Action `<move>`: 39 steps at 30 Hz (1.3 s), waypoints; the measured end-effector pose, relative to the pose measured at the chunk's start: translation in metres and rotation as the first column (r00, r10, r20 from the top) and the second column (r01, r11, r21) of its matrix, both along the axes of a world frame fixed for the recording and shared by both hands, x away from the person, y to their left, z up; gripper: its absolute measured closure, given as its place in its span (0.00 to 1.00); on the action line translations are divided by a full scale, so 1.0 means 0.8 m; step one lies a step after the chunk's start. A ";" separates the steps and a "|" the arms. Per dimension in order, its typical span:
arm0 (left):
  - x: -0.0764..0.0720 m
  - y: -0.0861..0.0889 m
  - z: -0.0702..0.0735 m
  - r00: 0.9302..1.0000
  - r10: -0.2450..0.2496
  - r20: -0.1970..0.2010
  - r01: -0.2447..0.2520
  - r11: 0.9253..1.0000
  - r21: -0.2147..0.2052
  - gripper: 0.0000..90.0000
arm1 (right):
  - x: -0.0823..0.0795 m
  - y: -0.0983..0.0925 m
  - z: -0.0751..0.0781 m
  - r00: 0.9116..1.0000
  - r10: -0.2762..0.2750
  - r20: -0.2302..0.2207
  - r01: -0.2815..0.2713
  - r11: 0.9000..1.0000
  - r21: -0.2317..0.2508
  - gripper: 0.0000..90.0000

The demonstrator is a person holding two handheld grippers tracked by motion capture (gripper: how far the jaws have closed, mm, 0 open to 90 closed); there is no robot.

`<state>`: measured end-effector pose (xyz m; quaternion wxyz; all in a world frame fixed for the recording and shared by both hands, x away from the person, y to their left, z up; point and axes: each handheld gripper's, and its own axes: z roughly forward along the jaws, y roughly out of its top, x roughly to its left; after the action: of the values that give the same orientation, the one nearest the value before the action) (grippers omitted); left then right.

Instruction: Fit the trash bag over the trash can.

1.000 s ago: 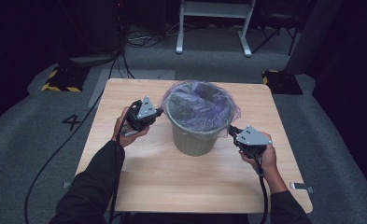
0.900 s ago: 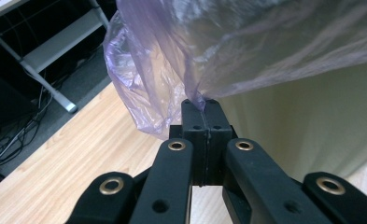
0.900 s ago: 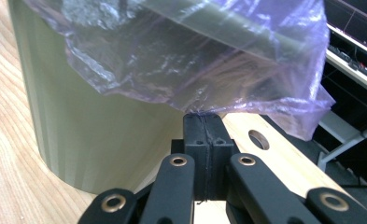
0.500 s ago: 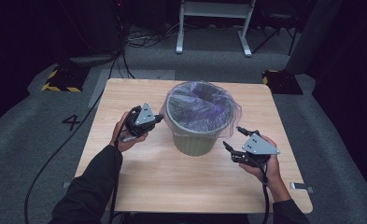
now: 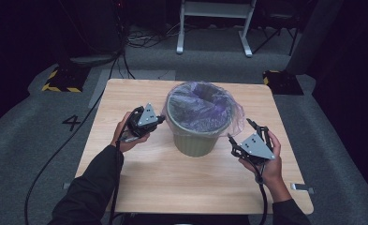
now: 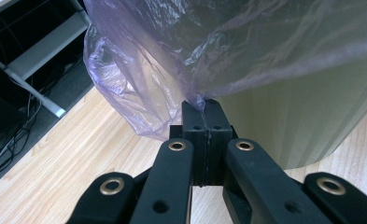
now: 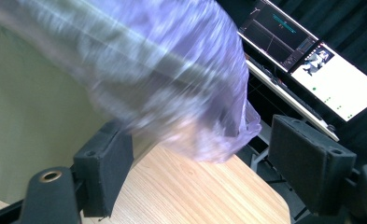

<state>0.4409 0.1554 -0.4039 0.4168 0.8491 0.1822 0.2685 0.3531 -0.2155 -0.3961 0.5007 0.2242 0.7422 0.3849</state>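
High view: left claw [image 5: 159,121] pinched bag [image 5: 201,105] edge at bin [image 5: 195,140]; right claw [image 5: 240,136] had just spread, jaws empty, bare counter [image 5: 172,183] around.

The left tongs [image 6: 204,122] rise from the bottom edge, their 2 black jaws pressed together with a pinch of thin purple plastic bag [image 6: 181,60] caught between the pads at the very tip. From that pinch the film fans upward and outward, crinkled and translucent, draped over the top of a pale green bin [image 6: 307,116] whose ribbed wall stands just to the right of the jaws. A loose fold of the bag hangs down on the left, close above the wooden surface [image 6: 78,144]. Beyond the surface's edge, at upper left, lie dark floor, cables [image 6: 3,140] and a grey metal frame [image 6: 45,51].
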 end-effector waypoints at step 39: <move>0.003 -0.012 -0.043 0.995 -0.044 -0.090 0.049 0.997 0.054 1.00 | 0.019 -0.006 -0.070 0.933 0.206 -0.297 -0.206 0.978 0.032 1.00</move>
<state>0.4429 0.1459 -0.4382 0.3903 0.8756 0.1732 0.2256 0.3687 -0.2203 -0.4522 0.3397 0.2010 0.8285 0.3973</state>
